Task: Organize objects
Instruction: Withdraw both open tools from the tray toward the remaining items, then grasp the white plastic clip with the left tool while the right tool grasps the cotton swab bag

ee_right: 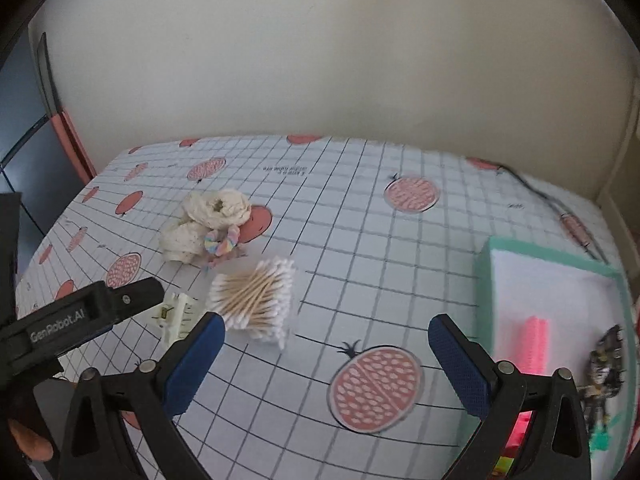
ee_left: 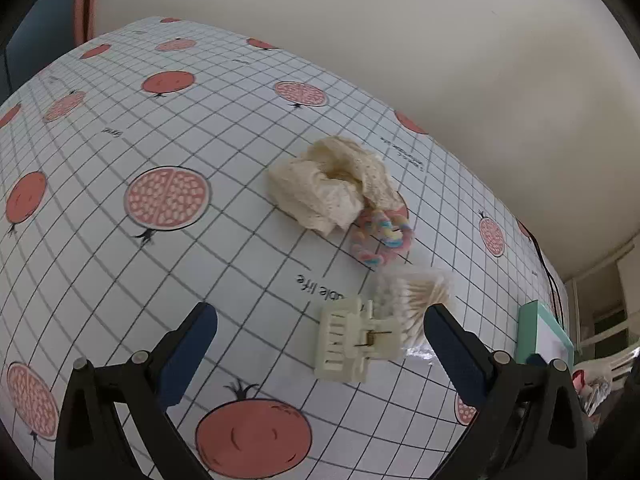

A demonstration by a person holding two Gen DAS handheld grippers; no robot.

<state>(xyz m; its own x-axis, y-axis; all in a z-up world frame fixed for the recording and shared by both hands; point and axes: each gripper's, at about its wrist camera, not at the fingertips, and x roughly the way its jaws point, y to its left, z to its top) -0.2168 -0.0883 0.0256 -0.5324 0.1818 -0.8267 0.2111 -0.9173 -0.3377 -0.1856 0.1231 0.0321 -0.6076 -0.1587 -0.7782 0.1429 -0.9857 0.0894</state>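
Note:
A cream hair claw clip (ee_left: 354,342) lies on the checked tablecloth between the open fingers of my left gripper (ee_left: 320,312), nearer the right finger. Behind it lies a clear pack of cotton swabs (ee_left: 416,300), then a pastel scrunchie (ee_left: 382,236) and a cream lace cloth (ee_left: 336,184). In the right wrist view my right gripper (ee_right: 322,330) is open and empty above the cloth, with the swabs (ee_right: 256,300) by its left finger, the clip (ee_right: 178,314), scrunchie (ee_right: 222,242) and lace cloth (ee_right: 208,220) beyond. The left gripper's body (ee_right: 80,316) reaches in at the left.
A mint-rimmed white tray (ee_right: 560,264) at the right holds a pink comb-like item (ee_right: 534,344) and a dark hair clip (ee_right: 606,360). The tray also shows in the left wrist view (ee_left: 540,336). A black cable (ee_right: 540,192) runs along the far right. A wall stands behind the table.

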